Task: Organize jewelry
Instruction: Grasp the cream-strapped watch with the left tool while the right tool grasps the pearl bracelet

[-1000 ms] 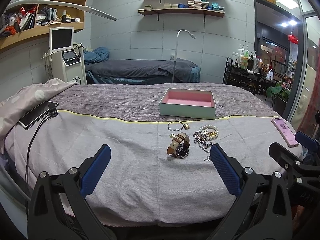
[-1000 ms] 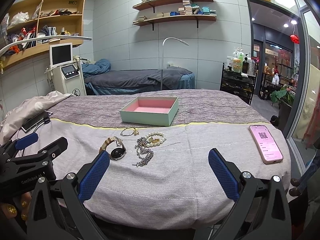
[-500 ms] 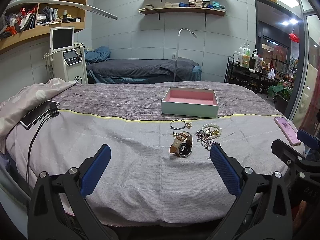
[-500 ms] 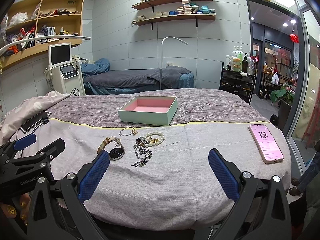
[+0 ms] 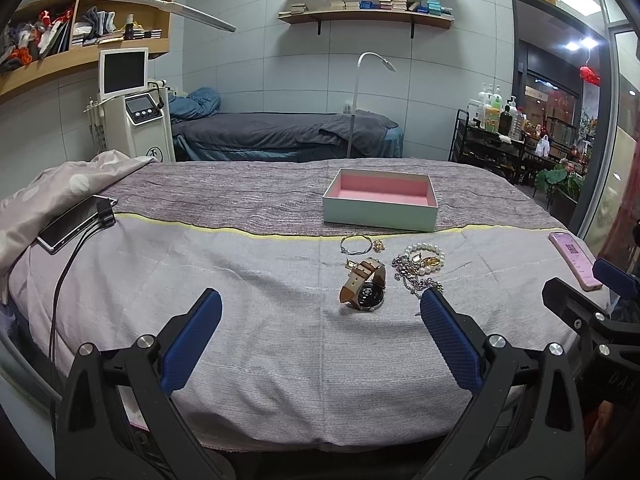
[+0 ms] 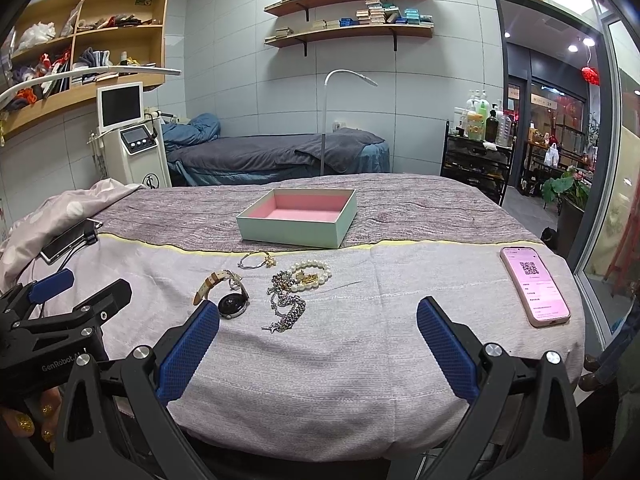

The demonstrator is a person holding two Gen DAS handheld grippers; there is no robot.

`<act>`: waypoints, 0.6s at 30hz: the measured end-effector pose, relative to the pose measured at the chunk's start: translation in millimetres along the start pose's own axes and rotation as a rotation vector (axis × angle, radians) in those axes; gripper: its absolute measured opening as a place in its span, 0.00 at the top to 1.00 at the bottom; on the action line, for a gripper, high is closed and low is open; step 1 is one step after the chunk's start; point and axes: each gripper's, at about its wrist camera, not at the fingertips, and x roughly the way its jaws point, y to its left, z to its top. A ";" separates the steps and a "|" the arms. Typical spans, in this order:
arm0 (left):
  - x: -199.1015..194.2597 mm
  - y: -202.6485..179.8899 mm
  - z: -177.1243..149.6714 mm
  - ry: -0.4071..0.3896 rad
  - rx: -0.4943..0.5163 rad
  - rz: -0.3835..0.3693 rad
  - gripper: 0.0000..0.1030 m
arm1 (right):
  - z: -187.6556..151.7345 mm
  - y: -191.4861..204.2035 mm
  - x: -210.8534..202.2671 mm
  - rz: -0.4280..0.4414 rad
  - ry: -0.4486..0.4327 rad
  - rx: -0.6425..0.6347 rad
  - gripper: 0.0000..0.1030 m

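Hidden or unclear:
- Silver chain [image 6: 289,307]: its lower end is covered by the left gripper's right pad in the left wrist view; the links tangle with the pearl bracelet [image 6: 311,274] and cannot be counted apart.
- Small gold piece beside the thin bangle [image 5: 355,243]: too small to identify.
- Right gripper [image 6: 318,322] body cut off at the frame bottom; painted fingernails show at the lower left edge of its view.

Grippers:
- Left gripper [image 5: 320,312]: jaws spread wide, holding nothing.
- Right gripper: jaws spread wide, holding nothing.

Jewelry, all lying loose on the bed:
- Watch [image 5: 364,285] with tan strap: ahead of the left jaws, right of their centre line; just beyond the right gripper's left pad.
- Chain and pearls: ahead of the right jaws, left of centre.
- Box [image 6: 298,219], pale green with pink lining: farther ahead than all the jewelry, apart from it, on the darker striped cover.

Surface and room:
- Bed [image 6: 360,360] with grey cloth; second bed, floor lamp, wall shelves and a white machine behind.

Single-view details:
- Right wrist view shows the pink phone [image 6: 534,286] whole, right of its jaws; the left wrist view shows it partly blocked by the other gripper.
- Dark device [image 5: 76,220] with cable: clearer in the left view, left of the jaws.
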 end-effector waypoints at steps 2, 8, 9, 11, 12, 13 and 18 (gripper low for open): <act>0.6 0.0 -0.9 -0.001 0.002 -0.003 0.05 | -0.2 0.5 1.4 0.002 0.005 -0.001 0.06; 19.8 4.7 -1.8 0.046 0.017 -0.055 0.05 | 0.3 -6.5 17.5 0.035 0.041 -0.001 0.06; 26.3 6.1 -1.2 0.060 0.024 -0.065 0.05 | 0.9 -9.7 25.1 0.052 0.060 0.007 0.06; 38.8 8.7 -1.1 0.071 0.033 -0.074 0.05 | 2.4 -13.6 42.7 0.052 0.101 -0.006 0.06; 46.3 9.7 -1.0 0.082 0.038 -0.079 0.05 | 2.2 -13.6 50.6 0.058 0.122 -0.021 0.06; 54.2 10.0 -1.1 0.097 0.044 -0.086 0.05 | 2.6 -14.2 59.3 0.071 0.142 -0.035 0.06; 91.5 9.4 -0.8 0.173 0.068 -0.123 0.05 | 5.3 -22.9 92.6 0.112 0.203 -0.025 0.06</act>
